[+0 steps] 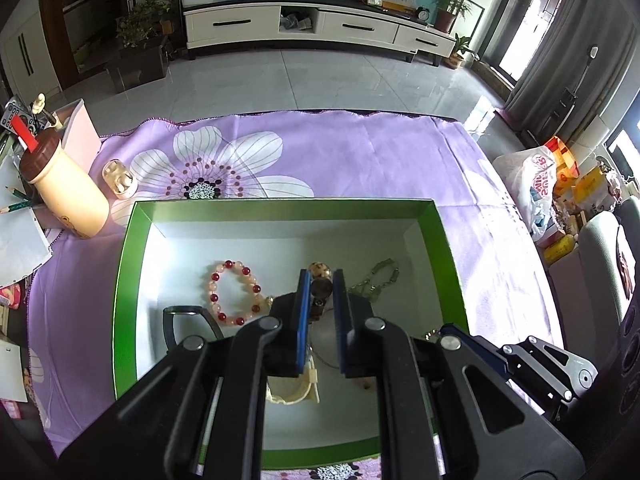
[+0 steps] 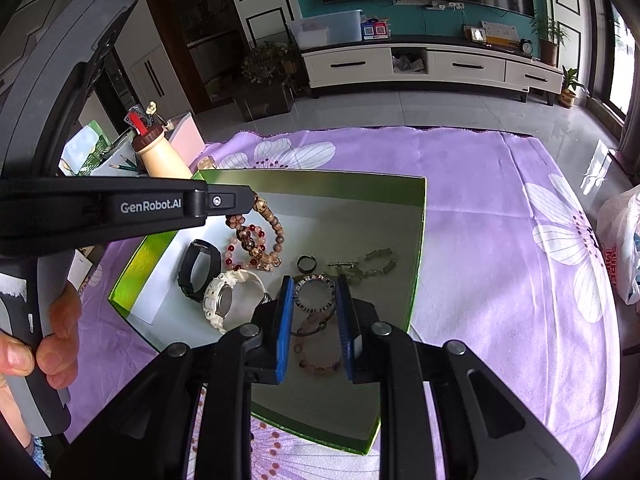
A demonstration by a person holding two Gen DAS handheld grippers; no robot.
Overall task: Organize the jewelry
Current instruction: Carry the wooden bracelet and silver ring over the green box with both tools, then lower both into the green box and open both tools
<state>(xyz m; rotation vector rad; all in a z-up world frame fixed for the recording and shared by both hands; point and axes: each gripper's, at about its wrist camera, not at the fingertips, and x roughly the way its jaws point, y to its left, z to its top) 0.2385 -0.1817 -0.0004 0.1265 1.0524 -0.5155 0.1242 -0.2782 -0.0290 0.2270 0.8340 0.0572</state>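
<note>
A green box with a white floor holds the jewelry. In the left wrist view my left gripper is shut on a brown wooden bead bracelet and holds it over the box; a pink and red bead bracelet, a green chain, a black watch and a white watch lie inside. In the right wrist view my right gripper is open over the box, its fingers either side of a silver watch, above a pale bead bracelet. A ring lies nearby.
The box sits on a purple flowered cloth. At the left stand a cream bottle, a pink container and an earbud case. Bags lie off the right edge. A hand holds the left gripper's handle.
</note>
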